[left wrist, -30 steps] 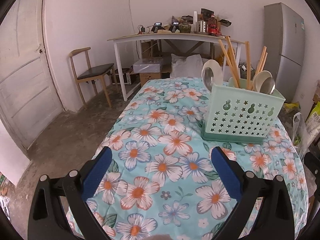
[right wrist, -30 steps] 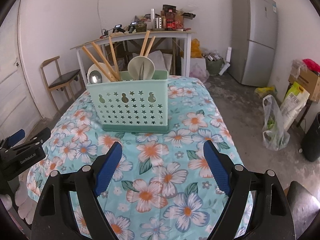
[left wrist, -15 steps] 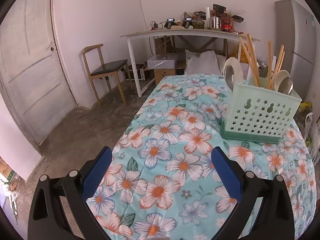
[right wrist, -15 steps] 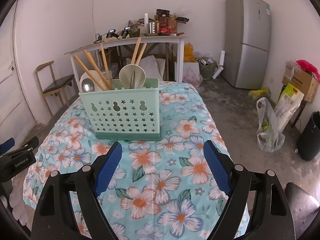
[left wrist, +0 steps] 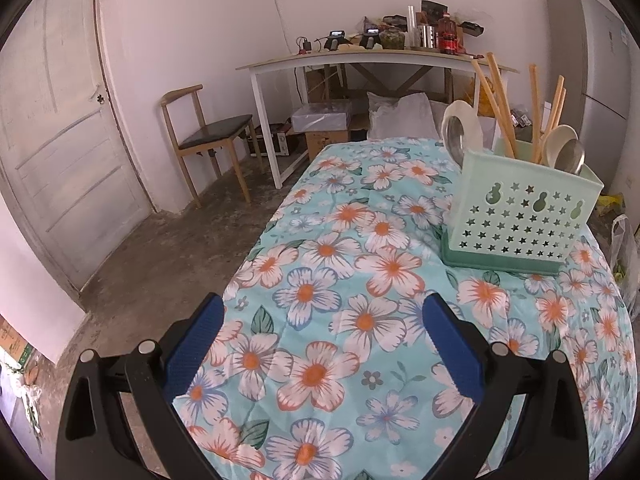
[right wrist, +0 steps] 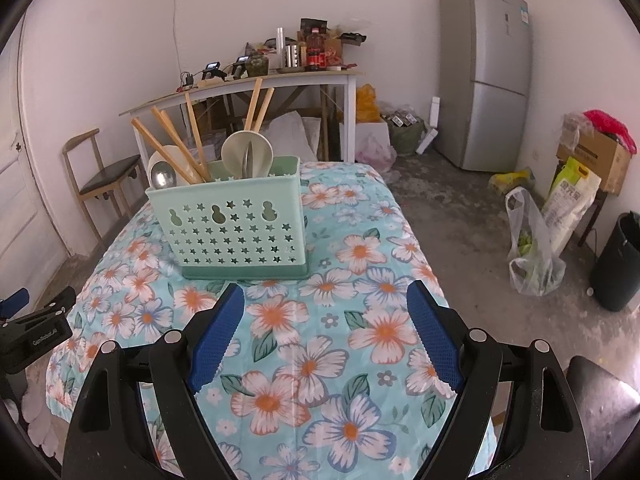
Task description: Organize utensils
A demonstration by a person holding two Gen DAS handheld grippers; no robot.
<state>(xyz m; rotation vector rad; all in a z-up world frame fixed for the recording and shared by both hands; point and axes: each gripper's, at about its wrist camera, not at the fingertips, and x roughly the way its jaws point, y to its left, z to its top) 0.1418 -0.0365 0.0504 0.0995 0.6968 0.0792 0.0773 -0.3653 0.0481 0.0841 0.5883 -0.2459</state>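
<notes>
Two hand-held claws hang over a desk covered with a turquoise cloth printed with orange-centred flowers. The left claw has its blue-padded fingers spread wide apart, with only floral cloth between them. The right claw likewise stands wide apart with nothing between its pads. In the right wrist view the left claw appears at the far left edge, beside the near corner of the desk.

The task's thing, a mint-green utensil caddy, stands upright on the cloth toward the far half of the desk. Its front wall is pierced with star and gourd-shaped holes, and it sits on a darker green base tray. From the right claw it lies ahead and slightly left; from the left claw it lies ahead and to the right. Neither claw touches it.

Inside the caddy, wooden chopsticks lean out at several angles. A steel spoon rests against a cream spoon at the left end as seen from the right claw, and a second cream spoon stands near the middle with a steel utensil edge-on before it.

Behind the desk are a cluttered white table, a wooden chair, a door and a grey refrigerator.
</notes>
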